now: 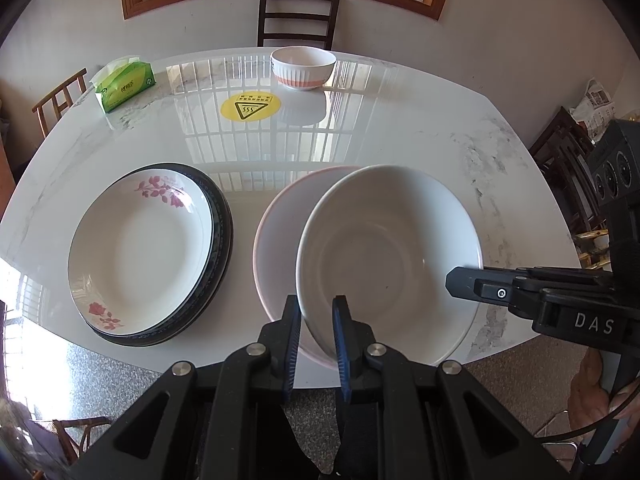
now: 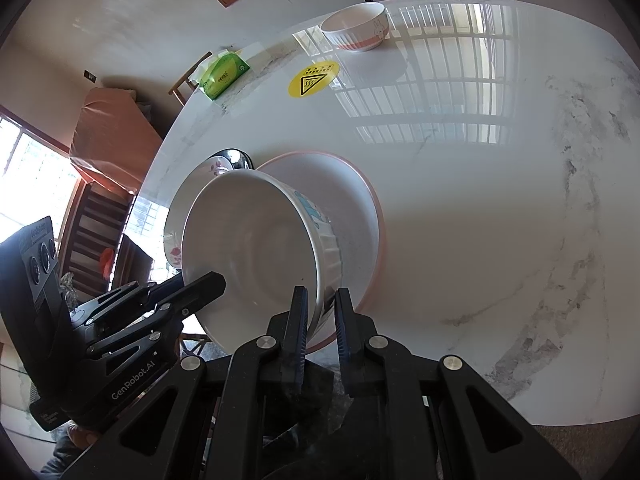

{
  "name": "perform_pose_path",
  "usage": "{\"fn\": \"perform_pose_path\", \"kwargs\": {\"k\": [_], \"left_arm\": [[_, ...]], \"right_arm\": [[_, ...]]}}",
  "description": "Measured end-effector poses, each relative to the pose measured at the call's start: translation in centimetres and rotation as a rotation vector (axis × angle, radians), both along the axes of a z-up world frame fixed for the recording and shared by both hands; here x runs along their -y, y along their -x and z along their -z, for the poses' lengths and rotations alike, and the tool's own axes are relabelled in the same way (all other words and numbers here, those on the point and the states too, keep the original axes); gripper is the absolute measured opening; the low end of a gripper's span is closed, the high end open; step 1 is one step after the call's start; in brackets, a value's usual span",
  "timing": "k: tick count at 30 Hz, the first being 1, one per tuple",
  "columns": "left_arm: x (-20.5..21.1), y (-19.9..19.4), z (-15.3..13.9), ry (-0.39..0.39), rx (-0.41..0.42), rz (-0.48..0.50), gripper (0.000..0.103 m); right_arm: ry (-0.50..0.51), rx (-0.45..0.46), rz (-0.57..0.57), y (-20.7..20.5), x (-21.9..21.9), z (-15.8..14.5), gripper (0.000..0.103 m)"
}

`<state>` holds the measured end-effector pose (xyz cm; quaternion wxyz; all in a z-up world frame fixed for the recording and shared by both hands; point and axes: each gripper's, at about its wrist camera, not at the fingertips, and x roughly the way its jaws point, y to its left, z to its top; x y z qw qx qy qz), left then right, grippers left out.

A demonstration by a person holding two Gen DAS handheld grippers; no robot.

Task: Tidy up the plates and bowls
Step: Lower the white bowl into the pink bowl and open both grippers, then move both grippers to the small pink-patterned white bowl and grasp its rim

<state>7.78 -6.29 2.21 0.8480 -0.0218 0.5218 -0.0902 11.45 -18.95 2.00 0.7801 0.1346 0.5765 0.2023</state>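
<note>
Bowl (image 1: 388,256), glazed ceramic, likely slippery and breakable, tilts over pink-rimmed plate (image 1: 276,236); left gripper (image 1: 317,320) and right gripper (image 2: 322,312) each pinch its rim at 6 o'clock.

White bowl (image 1: 388,256), blue-printed outside; pink-rimmed plate (image 1: 276,240); rose-patterned plate (image 1: 140,252) atop dark-rimmed plates (image 1: 222,236); pink-banded bowl (image 1: 303,67); grey-veined white tabletop (image 1: 460,140).

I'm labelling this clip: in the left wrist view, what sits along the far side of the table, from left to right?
Green tissue pack → yellow warning sticker → small bowl with the pink band.
</note>
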Motion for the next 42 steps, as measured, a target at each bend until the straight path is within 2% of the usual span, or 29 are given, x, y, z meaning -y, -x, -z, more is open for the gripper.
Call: {"fn": "perform_pose_path", "kwargs": {"k": [25,30,34,39,42], "left_arm": [[0.2,-0.8,0.8,-0.012,-0.025,-0.004,0.017],[0.3,-0.9,0.4,-0.033,0.002,-0.005,0.029],[0.1,-0.8,-0.6,-0.038,0.039,-0.01,0.031],[-0.8,-1.3,-1.2,-0.009,0.051,-0.036,0.035],[-1.4,-1.7,-1.5,-0.027,0.063,-0.05,0.035]], "right_arm": [[0.0,-0.006,0.003,-0.3,0.1,0.4,0.014],[0.003,-0.006,0.006,-0.4,0.3,0.6,0.014],[0.004,0.0,0.007,-0.6,0.3,0.5,0.016],[-0.008,0.049,0.024,-0.7,0.8,-0.6,0.016],[0.008,0.117,0.038,-0.6,1.5,-1.8,0.016]]}}
